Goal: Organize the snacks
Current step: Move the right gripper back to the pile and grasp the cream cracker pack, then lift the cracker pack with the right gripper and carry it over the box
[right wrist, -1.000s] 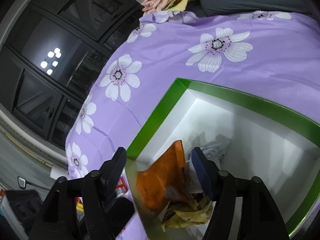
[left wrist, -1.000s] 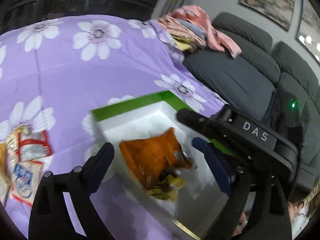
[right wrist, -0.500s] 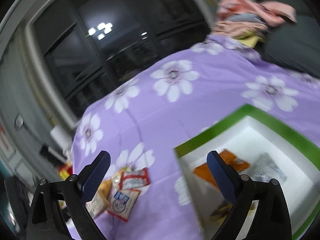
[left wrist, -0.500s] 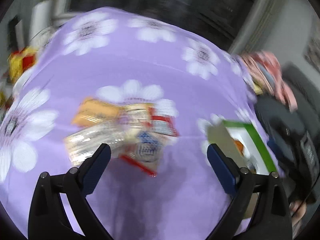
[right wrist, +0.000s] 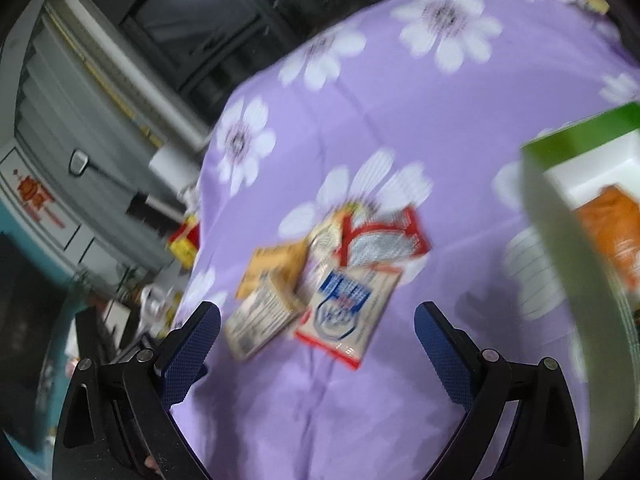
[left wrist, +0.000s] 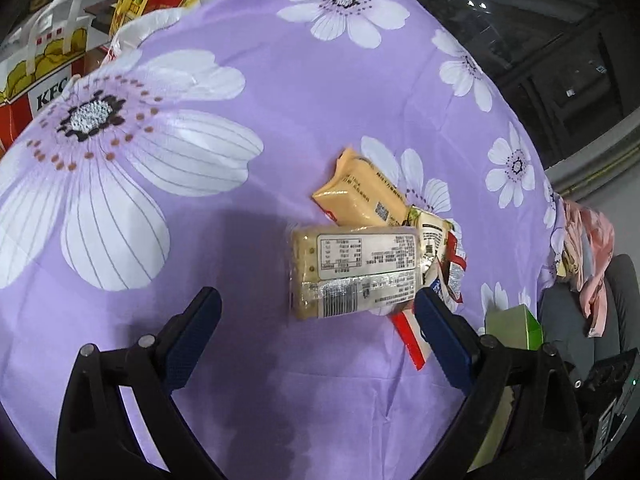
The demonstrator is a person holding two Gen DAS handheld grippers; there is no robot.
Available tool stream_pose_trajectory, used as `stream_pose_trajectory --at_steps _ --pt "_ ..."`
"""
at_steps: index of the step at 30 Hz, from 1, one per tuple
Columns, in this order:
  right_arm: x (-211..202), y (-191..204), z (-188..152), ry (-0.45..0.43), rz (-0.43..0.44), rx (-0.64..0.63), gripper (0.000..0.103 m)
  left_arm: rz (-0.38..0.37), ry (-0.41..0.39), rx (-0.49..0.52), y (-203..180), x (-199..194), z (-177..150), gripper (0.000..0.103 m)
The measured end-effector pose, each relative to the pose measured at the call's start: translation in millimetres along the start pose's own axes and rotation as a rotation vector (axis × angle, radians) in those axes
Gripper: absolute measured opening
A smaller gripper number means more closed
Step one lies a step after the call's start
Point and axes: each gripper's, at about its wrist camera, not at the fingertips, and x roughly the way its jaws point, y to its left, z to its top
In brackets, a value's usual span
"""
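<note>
A purple flowered cloth [left wrist: 280,92] covers the table. Both claws are spread wide and empty; the left claw [left wrist: 316,320] hovers just short of the cracker pack [left wrist: 352,272], likely the next pickup, needing a lowering and squeeze before the box [right wrist: 560,184].

Purple floral cloth [left wrist: 280,92], dark windows [left wrist: 560,40] behind, grey sofa [left wrist: 616,312] at rt.

Left view is sharp, evenly lit from above. Right view is motion-blurred. Both bend and darken at the edges.
</note>
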Motion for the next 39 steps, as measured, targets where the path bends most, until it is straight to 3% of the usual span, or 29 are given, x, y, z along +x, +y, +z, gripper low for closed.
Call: stream_pose_trajectory --at_steps 4,6,11,13,15,21,25,28,32,39 --pt "31.3 16.1 6.5 0.147 0.068 -0.031 0.098 -0.046 -0.041 -0.073 9.9 -0.1 6.4 0.097" --pt "50.3 29.4 16.8 0.21 0.059 -0.073 0.098 -0.058 -0.022 -0.098 11.3 6.0 9.9 0.095" --pt "93.6 53.1 34.0 0.291 0.036 -0.157 0.098 -0.095 0.011 -0.098 10.1 14.6 13.3 0.093" --pt "113.2 57.0 38.5 0.33 0.038 -0.169 0.093 -0.141 0.031 -0.107 12.5 21.3 15.4 0.092" --pt "131.3 59.4 39.5 0.365 0.014 -0.176 0.076 -0.166 0.042 -0.13 15.3 25.2 16.8 0.088" --pt "162.2 52.9 25.6 0.462 0.011 -0.168 0.069 -0.17 0.087 -0.1 10.5 28.3 12.4 0.064" --pt "161.4 42.1 21.6 0.468 0.055 -0.113 0.058 -0.117 0.08 -0.017 -1.1 34.3 8.0 0.057" --pt "157.2 36.8 18.1 0.459 0.072 -0.087 0.057 -0.068 0.063 0.029 -2.9 33.6 3.7 0.048" --pt "147.5 41.7 12.3 0.444 0.039 -0.1 0.056 -0.083 0.063 -0.008 1.4 30.9 1.3 0.047" --pt "128.2 54.9 11.4 0.39 0.011 -0.131 0.056 -0.098 0.014 0.036 -12.6 8.7 -7.2 0.047"
